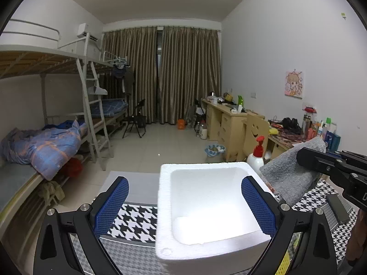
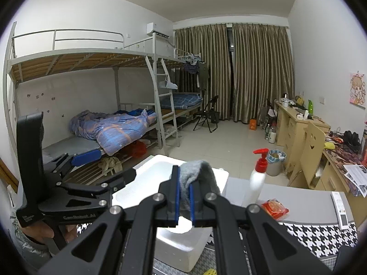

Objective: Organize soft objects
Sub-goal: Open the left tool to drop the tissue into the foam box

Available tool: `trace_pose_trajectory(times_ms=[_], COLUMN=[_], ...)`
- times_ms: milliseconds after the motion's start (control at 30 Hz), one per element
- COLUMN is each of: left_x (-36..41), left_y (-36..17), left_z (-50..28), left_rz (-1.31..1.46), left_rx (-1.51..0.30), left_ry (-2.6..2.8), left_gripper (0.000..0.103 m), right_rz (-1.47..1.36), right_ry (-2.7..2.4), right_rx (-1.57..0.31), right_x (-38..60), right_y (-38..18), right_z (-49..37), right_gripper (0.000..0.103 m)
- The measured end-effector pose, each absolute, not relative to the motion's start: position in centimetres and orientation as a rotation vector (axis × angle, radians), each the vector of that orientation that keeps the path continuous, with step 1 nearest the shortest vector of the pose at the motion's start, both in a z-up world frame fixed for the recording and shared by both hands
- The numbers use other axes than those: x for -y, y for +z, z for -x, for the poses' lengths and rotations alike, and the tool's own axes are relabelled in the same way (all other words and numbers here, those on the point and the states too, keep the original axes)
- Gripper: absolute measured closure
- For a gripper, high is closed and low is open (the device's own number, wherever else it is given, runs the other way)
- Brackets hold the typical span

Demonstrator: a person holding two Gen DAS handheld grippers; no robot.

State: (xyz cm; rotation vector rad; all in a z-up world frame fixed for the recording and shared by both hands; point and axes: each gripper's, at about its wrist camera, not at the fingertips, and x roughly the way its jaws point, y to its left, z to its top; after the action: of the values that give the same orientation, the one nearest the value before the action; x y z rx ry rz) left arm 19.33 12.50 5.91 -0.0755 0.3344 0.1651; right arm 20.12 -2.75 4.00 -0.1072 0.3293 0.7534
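A white foam box (image 1: 206,206) stands on the houndstooth table cloth (image 1: 135,217). My left gripper (image 1: 185,206) is open and empty, its blue pads on either side of the box's near left part. My right gripper (image 2: 184,191) is shut on a grey cloth (image 2: 199,171) and holds it above the box (image 2: 146,183). In the left wrist view the cloth (image 1: 291,171) hangs at the box's right edge, held by the right gripper (image 1: 305,158). The box looks empty inside.
A white pump bottle with a red top (image 2: 258,176) stands behind the box on the right. A red packet (image 2: 274,207) and a white remote (image 2: 340,209) lie on the table. Bunk beds (image 2: 91,126) left, desks (image 2: 298,123) right.
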Motion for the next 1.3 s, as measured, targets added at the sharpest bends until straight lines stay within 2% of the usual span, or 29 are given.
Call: trace_pose_trajectory(times_ms=[100, 1133, 1200, 1300], left_x=[-12.9, -14.3, -14.3, -14.5], left_y=[6.0, 5.3, 5.3, 5.1], left_z=[-19.0, -16.5, -16.4, -16.2], left_rz=[0.081, 0.087, 0.088, 0.095], left_rx=[-0.322, -0.308, -0.305, -0.304], left_ry=[0.187, 0.236, 0.240, 0.239], left_gripper=[0.001, 0.001, 0.001, 0.001], right_rz=[0.115, 0.138, 0.144, 0.148], right_ry=[0.760, 0.811, 0.808, 0.813], right_rx=[-0.330, -0.417, -0.422, -0.439], right_x=[2.4, -0.3, -0.5, -0.9], right_y=[4.0, 2.7, 2.6, 2.4], right_z=[-20.3, -21.7, -21.8, -22.2], right_gripper=[0.094, 0.093, 0.092, 0.079])
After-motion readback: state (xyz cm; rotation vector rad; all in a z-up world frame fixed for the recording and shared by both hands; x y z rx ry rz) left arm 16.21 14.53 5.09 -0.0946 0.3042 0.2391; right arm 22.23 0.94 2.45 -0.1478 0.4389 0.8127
